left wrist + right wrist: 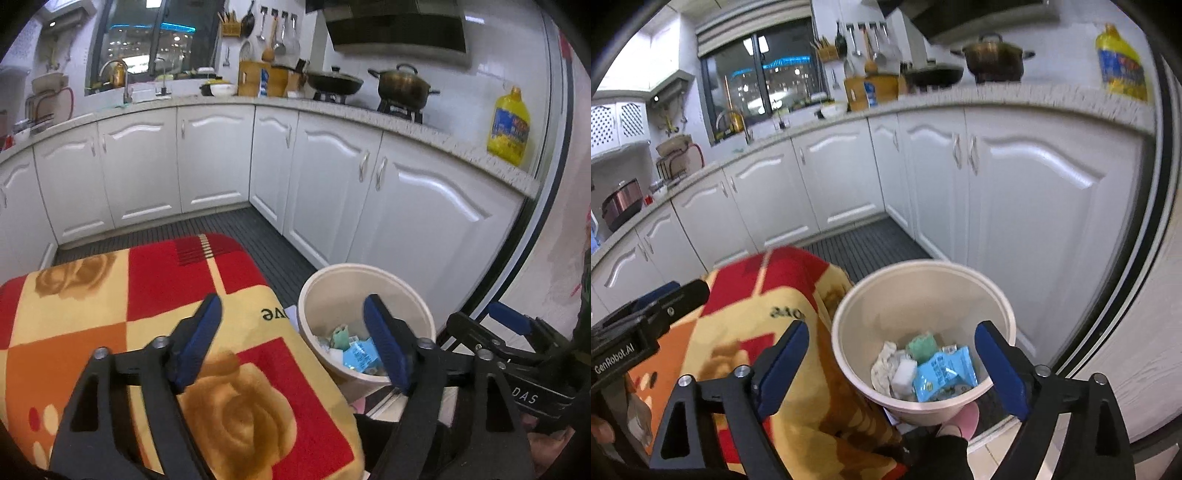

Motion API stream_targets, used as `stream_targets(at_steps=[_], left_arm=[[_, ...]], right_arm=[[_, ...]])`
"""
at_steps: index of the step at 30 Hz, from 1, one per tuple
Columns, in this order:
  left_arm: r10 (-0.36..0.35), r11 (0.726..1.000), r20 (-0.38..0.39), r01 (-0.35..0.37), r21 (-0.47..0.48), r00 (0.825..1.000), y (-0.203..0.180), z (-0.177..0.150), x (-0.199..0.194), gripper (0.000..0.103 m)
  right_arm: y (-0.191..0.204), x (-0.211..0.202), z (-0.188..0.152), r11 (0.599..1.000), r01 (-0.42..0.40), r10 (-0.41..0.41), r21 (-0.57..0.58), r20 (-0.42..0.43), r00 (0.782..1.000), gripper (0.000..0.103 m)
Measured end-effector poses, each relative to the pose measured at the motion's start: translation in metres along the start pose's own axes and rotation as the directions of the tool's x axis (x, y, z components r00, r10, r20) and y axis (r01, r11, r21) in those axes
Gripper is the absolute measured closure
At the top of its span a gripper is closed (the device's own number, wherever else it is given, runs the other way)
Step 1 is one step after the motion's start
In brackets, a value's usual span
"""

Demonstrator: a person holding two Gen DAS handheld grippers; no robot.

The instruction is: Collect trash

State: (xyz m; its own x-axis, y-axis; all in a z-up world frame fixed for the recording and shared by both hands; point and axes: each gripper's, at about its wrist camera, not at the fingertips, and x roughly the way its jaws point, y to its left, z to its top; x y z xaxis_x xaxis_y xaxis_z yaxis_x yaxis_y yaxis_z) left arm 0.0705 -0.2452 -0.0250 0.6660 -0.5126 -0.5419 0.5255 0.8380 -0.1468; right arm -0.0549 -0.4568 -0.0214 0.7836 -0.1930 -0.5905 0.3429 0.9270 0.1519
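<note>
A cream round trash bin (849,325) stands on the floor beside a table covered by a red, orange and yellow rose-print cloth (110,295). Inside the bin lie a blue wrapper (943,373), a green piece (921,347), a white block (903,373) and crumpled paper (884,363). The bin also shows in the left wrist view (321,291). My right gripper (892,362) is open and empty above the bin. My left gripper (293,343) is open and empty over the cloth's right edge. The right gripper's body also shows at the left view's right side (509,339).
White kitchen cabinets (369,192) run behind and to the right of the bin. A stove with a pot (402,85) and a wok, and a yellow oil bottle (509,127), stand on the counter. A dark slatted floor mat (236,229) lies ahead. A dark door frame (1141,258) is at right.
</note>
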Motion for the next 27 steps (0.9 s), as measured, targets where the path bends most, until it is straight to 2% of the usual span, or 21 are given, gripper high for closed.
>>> stream_targets(at_steps=[9,14,27], left_arm=[[0.017,1.0,0.074,-0.017,0.001,0.997,-0.001,0.0,-0.046,0.02],[0.076,0.997,0.124,-0.079,0.02,0.989,-0.007,-0.001,-0.066,0.02],[0.067,0.997,0.173,-0.071,0.013,0.983,-0.005,-0.004,-0.089,0.02]], right_arm=[[0.02,-0.044,0.002,0.999,0.014,-0.012,-0.033,0.079,0.997,0.008],[0.024,-0.061,0.001,0.999,0.025,-0.021,-0.038,0.11,0.994,0.006],[0.033,-0.085,0.0,0.999,0.032,-0.025,-0.038,0.168,0.986,0.002]])
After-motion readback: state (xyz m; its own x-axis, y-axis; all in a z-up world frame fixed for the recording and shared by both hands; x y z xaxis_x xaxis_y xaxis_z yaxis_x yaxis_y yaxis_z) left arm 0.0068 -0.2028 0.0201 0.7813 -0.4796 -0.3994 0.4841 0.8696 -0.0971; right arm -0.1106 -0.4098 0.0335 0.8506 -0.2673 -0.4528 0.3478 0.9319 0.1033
